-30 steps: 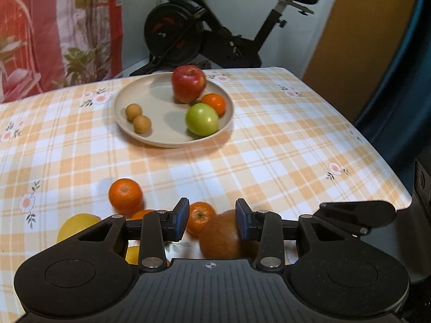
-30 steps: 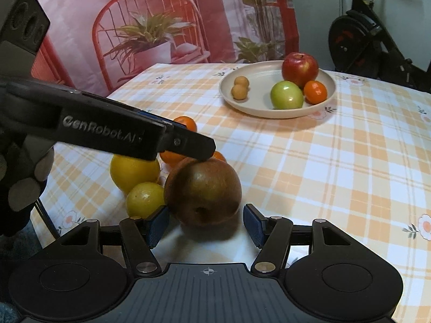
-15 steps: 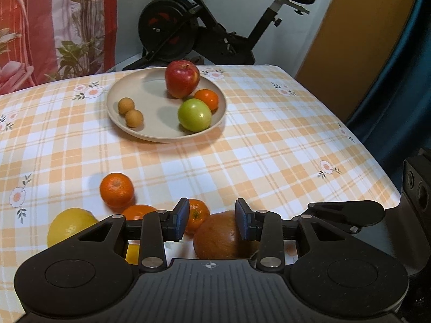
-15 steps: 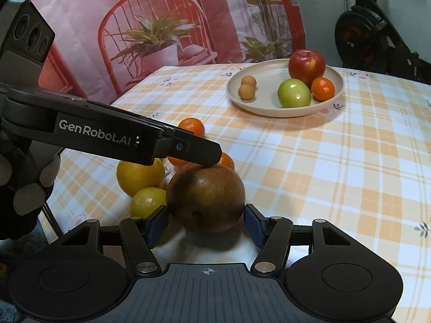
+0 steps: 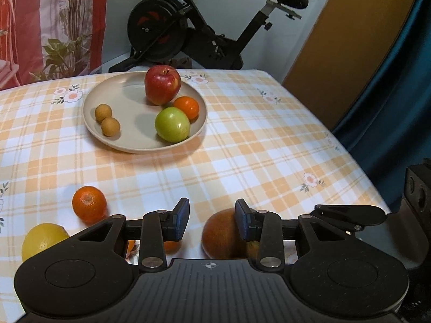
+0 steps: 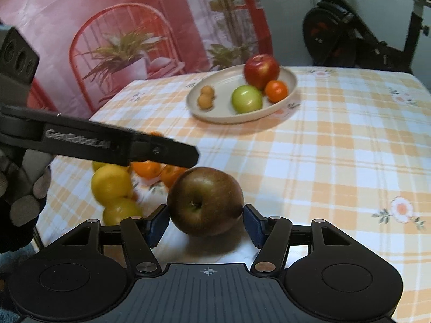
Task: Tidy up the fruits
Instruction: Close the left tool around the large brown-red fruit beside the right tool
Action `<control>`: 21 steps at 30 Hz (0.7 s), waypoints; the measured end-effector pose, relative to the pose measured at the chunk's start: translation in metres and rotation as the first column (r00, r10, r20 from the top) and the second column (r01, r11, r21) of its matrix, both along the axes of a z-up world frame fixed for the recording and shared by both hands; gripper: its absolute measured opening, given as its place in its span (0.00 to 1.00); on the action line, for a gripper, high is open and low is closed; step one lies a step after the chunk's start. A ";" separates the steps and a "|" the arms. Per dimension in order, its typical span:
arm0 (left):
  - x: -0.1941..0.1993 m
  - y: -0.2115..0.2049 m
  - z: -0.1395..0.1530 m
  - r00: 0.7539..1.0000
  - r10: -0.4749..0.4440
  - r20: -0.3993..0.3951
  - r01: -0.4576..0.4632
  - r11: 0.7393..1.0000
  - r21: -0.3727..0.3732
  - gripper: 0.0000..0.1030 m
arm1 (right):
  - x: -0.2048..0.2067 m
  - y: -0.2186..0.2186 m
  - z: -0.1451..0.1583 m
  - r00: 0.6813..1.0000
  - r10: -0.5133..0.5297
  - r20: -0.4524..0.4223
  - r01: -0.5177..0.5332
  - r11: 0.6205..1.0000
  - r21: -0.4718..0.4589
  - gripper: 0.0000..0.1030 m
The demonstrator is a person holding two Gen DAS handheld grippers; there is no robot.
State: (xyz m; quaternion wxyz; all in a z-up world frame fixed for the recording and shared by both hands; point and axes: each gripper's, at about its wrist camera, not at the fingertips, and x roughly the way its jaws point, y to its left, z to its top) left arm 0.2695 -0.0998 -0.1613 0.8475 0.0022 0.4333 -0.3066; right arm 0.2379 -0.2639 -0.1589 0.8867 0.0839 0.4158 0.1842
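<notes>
My right gripper (image 6: 206, 212) is shut on a brown apple (image 6: 207, 199), one blue pad pressing each side, near the table's front edge. The same brown apple (image 5: 221, 234) shows low in the left wrist view, partly behind my left gripper's right finger. My left gripper (image 5: 211, 220) is open with nothing between its pads. Further back, a beige plate (image 5: 126, 145) holds a red apple (image 5: 162, 84), a green apple (image 5: 172, 124), a small orange (image 5: 187, 106) and two small tan fruits (image 5: 107, 119). A mandarin (image 5: 89, 207) and a lemon (image 5: 43, 239) lie loose at the front left.
More loose fruit sits left of the brown apple: two lemons (image 6: 111, 184) and oranges (image 6: 146, 168), partly under the left gripper's arm (image 6: 107, 142). A checked cloth (image 6: 336, 161) covers the table. An exercise bike (image 5: 188, 27) stands behind it, and a gloved hand (image 6: 18, 202) is at the left.
The brown apple between the right pads has shifted right, away from the loose oranges and lemons. The left gripper's view has swung slightly; its jaws stay apart.
</notes>
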 end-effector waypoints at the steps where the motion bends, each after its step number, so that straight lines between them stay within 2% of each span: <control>1: 0.001 0.000 0.001 1.000 -0.003 -0.004 0.003 1.000 -0.009 0.38 | 0.001 -0.002 0.002 1.000 -0.003 0.006 0.003 1.000 0.004 0.53; 9: 0.001 -0.010 -0.007 0.999 -0.040 -0.034 0.040 0.999 0.007 0.38 | 0.002 0.005 0.005 0.999 0.011 0.044 -0.009 0.998 -0.061 0.56; 14: 0.005 -0.007 -0.010 0.999 -0.026 -0.047 0.026 1.000 0.001 0.38 | 0.001 0.005 0.004 0.999 0.014 0.041 -0.011 0.998 -0.064 0.57; 21: 0.016 -0.004 -0.013 0.997 0.013 -0.071 -0.014 1.000 -0.020 0.38 | 0.001 0.015 -0.005 0.998 0.043 0.040 -0.038 0.992 -0.123 0.57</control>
